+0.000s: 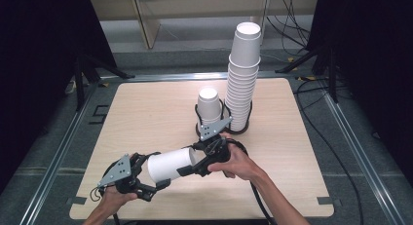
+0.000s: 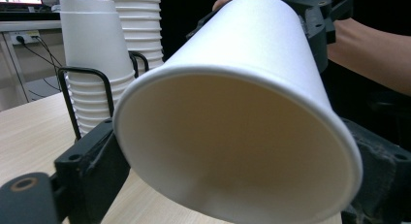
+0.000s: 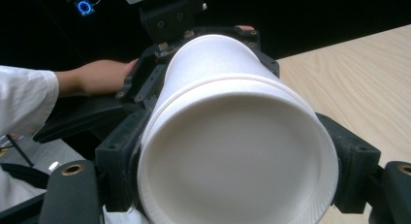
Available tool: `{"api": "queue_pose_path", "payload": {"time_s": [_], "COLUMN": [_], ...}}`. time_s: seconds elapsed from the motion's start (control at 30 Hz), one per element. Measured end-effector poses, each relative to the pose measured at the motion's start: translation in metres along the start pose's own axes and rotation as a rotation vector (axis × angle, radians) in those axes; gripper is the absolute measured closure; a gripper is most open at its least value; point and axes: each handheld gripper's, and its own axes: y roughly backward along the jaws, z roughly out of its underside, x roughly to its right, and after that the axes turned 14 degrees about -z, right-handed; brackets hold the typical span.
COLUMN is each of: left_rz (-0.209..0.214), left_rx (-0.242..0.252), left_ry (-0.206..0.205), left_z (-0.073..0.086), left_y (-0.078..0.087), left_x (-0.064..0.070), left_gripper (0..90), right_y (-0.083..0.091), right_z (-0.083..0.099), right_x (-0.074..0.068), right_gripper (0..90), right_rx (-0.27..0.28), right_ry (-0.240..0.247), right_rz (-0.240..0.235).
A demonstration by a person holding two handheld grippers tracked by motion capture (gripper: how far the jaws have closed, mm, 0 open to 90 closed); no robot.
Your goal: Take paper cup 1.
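High view: left gripper (image 1: 146,178) clamps the wide rim end of a white paper cup (image 1: 170,164) lying on its side above the table (image 1: 146,113). Right gripper (image 1: 192,162) grips the cup's narrow base end. Beyond the right gripper stand a short cup stack (image 1: 209,105) and a tall cup stack (image 1: 242,79) in black wire holders (image 1: 225,119), just beside each other.
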Motion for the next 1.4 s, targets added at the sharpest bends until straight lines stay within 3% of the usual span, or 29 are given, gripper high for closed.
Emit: {"api": "queue_pose_path", "payload": {"time_s": [0.1,0.2,0.33,0.43,0.53,0.6,0.73,0.8,0.83,0.87,0.93,1.0,1.03,1.13,1.23,1.27,1.4], "left_rz": [0.013,0.014,0.017,0.005,0.012,-0.005,-0.008,-0.002,-0.007,-0.005,-0.002,0.006,0.009,0.021,0.032,0.044,0.044], "left_rx": [0.0,-0.031,-0.029,-0.047,-0.029,-0.061,-0.082,-0.096,-0.11,-0.114,-0.133,-0.13,-0.148,-0.152,-0.158,-0.148,-0.168], "left_ry": [-0.018,-0.052,-0.06,-0.072,-0.067,-0.092,-0.104,-0.113,-0.118,-0.123,-0.142,-0.135,-0.149,-0.15,-0.153,-0.153,-0.163], "left_z": [0.001,0.0,0.0,0.001,0.002,0.0,0.002,0.002,0.002,0.002,0.003,0.004,0.004,0.004,0.004,0.005,0.004], "left_y": [-0.002,-0.001,-0.002,-0.002,-0.004,-0.003,-0.004,-0.005,-0.005,-0.005,-0.006,-0.007,-0.007,-0.007,-0.007,-0.009,-0.008], "left_x": [0.0,0.001,0.002,0.002,0.003,0.003,0.003,0.004,0.005,0.005,0.006,0.007,0.007,0.009,0.009,0.009,0.01], "left_gripper": [12.2,13.7,14.9,15.1,15.5,15.5,15.7,15.7,15.7,15.7,15.7,15.6,15.7,15.6,15.6,15.6,15.6], "right_y": [0.003,0.003,0.004,0.004,0.006,0.008,0.011,0.01,0.008,0.005,0.002,-0.004,-0.005,-0.014,-0.019,-0.022,-0.03], "right_z": [0.001,0.001,0.001,0.0,-0.002,-0.006,-0.013,-0.015,-0.016,-0.016,-0.018,-0.018,-0.018,-0.015,-0.014,-0.014,-0.014], "right_x": [-0.001,-0.001,-0.001,-0.001,-0.005,-0.01,-0.017,-0.022,-0.025,-0.028,-0.028,-0.031,-0.03,-0.03,-0.031,-0.027,-0.028], "right_gripper": [24.3,23.8,22.9,20.7,18.3,15.8,15.7,15.7,15.4,15.7,15.9,16.0,16.1,17.0,16.6,16.9,17.9], "right_rx": [-0.001,-0.036,-0.056,-0.076,-0.108,-0.144,-0.198,-0.25,-0.309,-0.331,-0.367,-0.396,-0.408,-0.487,-0.516,-0.531,-0.573], "right_ry": [-0.03,-0.004,-0.007,0.0,0.012,0.002,0.079,0.104,0.117,0.097,0.141,0.119,0.138,0.133,0.126,0.177,0.178], "right_rz": [0.005,0.011,0.014,0.041,0.067,0.117,0.15,0.187,0.207,0.216,0.233,0.247,0.237,0.248,0.249,0.232,0.231]}}
